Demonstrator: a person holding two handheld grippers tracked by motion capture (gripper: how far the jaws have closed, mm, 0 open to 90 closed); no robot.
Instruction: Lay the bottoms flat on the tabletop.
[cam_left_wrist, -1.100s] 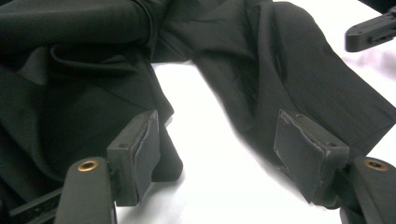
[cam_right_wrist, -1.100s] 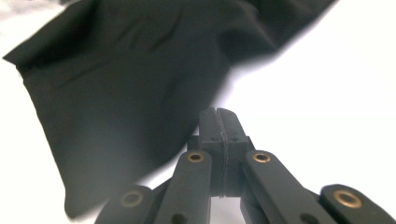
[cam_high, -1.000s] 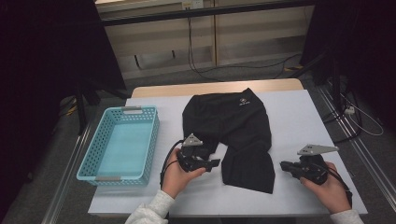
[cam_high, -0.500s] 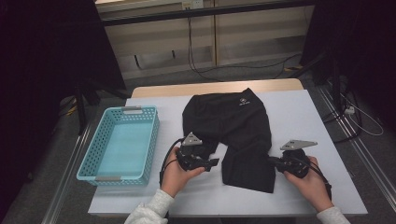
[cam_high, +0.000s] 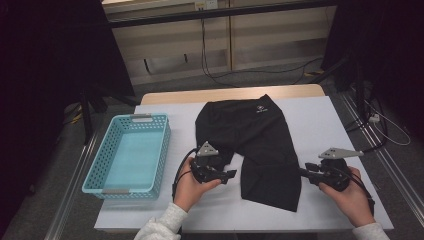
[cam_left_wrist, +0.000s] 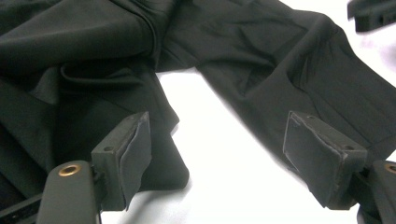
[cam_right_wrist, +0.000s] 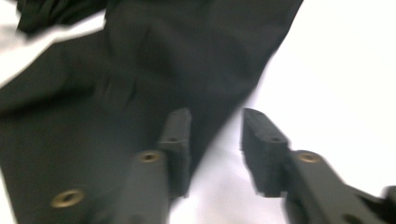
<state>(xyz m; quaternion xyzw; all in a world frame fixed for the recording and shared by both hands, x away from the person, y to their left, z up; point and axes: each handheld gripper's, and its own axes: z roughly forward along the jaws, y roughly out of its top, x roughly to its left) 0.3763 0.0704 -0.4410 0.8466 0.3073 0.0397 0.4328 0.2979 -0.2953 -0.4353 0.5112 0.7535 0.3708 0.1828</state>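
shorts (cam_high: 260, 145) between left gripper (cam_high: 231, 175) and right gripper (cam_high: 303, 172)

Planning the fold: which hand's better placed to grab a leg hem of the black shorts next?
Probably the right. The right tool sits at the outer edge of the near leg of the black shorts, jaws apart and just opened, straddling the cloth edge. The left tool is wide open over bare white table between the legs.

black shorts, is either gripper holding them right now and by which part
Nothing is held. The left gripper and right gripper both stand open beside the shorts.
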